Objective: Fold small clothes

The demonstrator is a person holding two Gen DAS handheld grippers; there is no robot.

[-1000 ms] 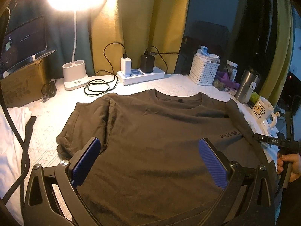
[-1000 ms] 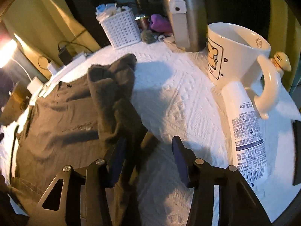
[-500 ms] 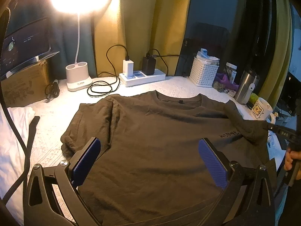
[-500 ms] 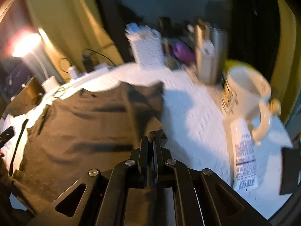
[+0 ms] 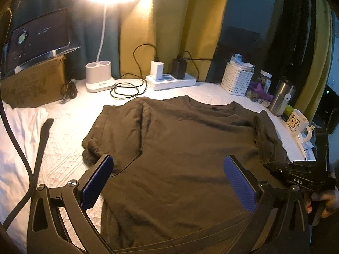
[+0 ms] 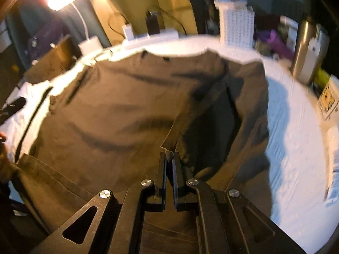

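Brown cotton is filling most of my view: the t-shirt (image 5: 180, 154) is lying flat on the white quilted cover (image 5: 63, 154) of the bench, collar pointing toward the curtains. Its left sleeve is already lying folded in over the body.

My right claw (image 6: 169, 158) is clamped together on the edge of the right sleeve (image 6: 211, 97), and I am seeing the fabric pinched between the two black pads, with a ridge of cloth rising from the shirt body up to the tips. The sleeve is lifting off the cover and draping inward over the chest of the shirt. From the left camera I am seeing that same claw at the shirt's right edge, with a hand (image 5: 324, 201) gripping its handle.

My left claw (image 5: 169, 180) is hanging with its blue pads (image 5: 97, 182) wide apart above the lower part of the shirt, nothing between them.

Along the back of the bench a lit desk lamp (image 5: 99, 78), a white power strip (image 5: 171, 80) with chargers, a white basket (image 5: 237, 80), a steel tumbler (image 5: 279, 97) and a mug (image 5: 296, 122) are standing well apart from the shirt.
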